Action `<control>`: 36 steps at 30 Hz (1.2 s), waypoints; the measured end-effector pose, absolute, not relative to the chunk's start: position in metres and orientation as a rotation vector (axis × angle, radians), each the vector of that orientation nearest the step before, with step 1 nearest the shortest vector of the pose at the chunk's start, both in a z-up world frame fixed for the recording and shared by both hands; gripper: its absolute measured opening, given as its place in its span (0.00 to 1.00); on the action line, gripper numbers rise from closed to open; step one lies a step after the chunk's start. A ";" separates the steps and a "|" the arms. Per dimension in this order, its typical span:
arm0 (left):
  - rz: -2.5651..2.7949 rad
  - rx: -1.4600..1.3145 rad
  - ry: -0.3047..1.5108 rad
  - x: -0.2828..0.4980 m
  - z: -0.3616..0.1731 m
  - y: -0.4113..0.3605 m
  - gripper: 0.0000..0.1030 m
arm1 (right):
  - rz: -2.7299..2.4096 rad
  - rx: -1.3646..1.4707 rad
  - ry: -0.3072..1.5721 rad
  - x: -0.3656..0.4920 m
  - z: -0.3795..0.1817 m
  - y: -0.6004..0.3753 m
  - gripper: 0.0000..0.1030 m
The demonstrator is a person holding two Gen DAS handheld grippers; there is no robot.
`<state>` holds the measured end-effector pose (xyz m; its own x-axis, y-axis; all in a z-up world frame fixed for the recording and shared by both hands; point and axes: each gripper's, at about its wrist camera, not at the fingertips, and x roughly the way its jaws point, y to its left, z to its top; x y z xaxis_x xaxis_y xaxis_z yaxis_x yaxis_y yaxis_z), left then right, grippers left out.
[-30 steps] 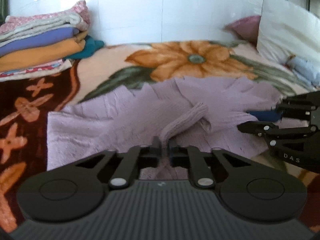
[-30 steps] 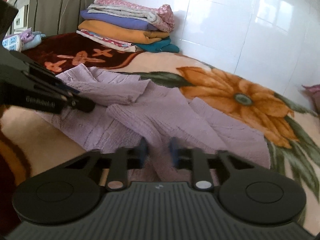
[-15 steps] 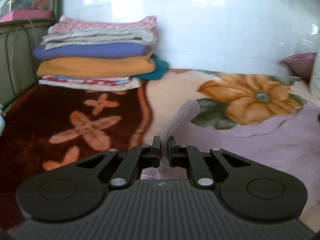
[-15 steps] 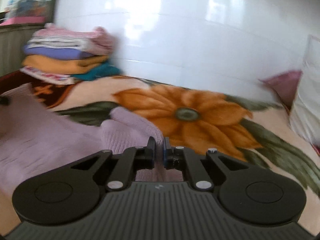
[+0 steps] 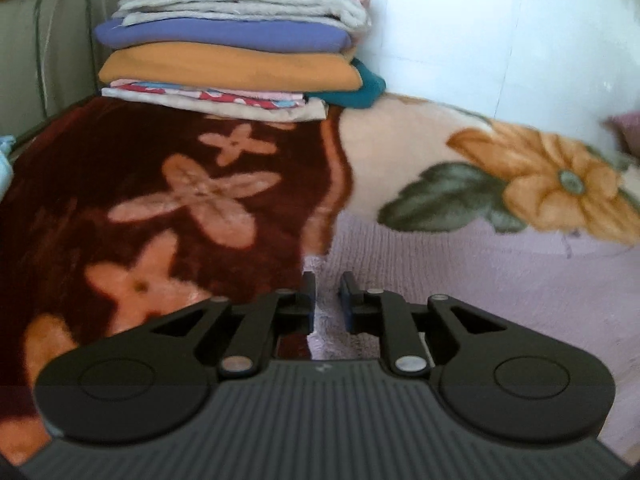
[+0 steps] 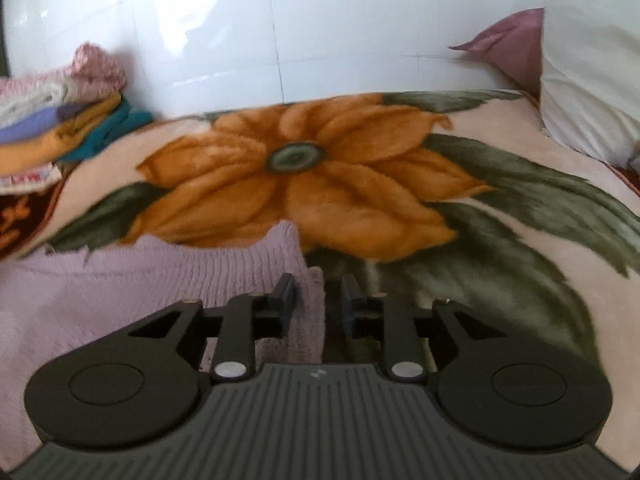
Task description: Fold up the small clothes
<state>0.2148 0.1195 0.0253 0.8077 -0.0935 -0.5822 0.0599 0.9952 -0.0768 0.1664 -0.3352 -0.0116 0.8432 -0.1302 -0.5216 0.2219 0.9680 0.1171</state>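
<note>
A lilac knitted sweater point(image 5: 480, 280) lies spread flat on the flowered blanket; it also shows in the right wrist view point(image 6: 140, 288). My left gripper point(image 5: 327, 300) is low over its left edge, with the jaws a little apart and knit fabric lying between them. My right gripper point(image 6: 316, 300) is low over its right edge by the ribbed hem, with the jaws apart and a fold of fabric lying loose between them.
A stack of folded clothes point(image 5: 236, 48) stands at the back left against the white tiled wall, also seen in the right wrist view point(image 6: 52, 120). A white pillow point(image 6: 592, 60) and a pink cushion point(image 6: 508, 44) lie at the back right.
Both grippers pulled the sweater's ends apart, left one leftward and right one rightward, laid it flat, then opened their jaws and let go of the fabric.
</note>
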 end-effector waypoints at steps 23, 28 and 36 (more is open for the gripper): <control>-0.179 -0.010 0.730 0.119 0.065 0.094 0.46 | -0.096 0.443 0.598 0.052 0.001 -0.328 0.72; -0.171 -0.025 0.763 0.112 0.059 0.089 0.46 | -0.075 0.455 0.591 0.041 0.004 -0.326 0.75; -0.161 -0.032 0.812 0.100 0.054 0.083 0.46 | -0.063 0.504 0.582 0.028 0.002 -0.334 0.76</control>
<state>0.0997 0.0829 0.0540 0.6765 -0.1552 -0.7199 0.1309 0.9873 -0.0898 0.0275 -0.3336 0.0016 0.8371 0.0822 -0.5408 0.1967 0.8773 0.4377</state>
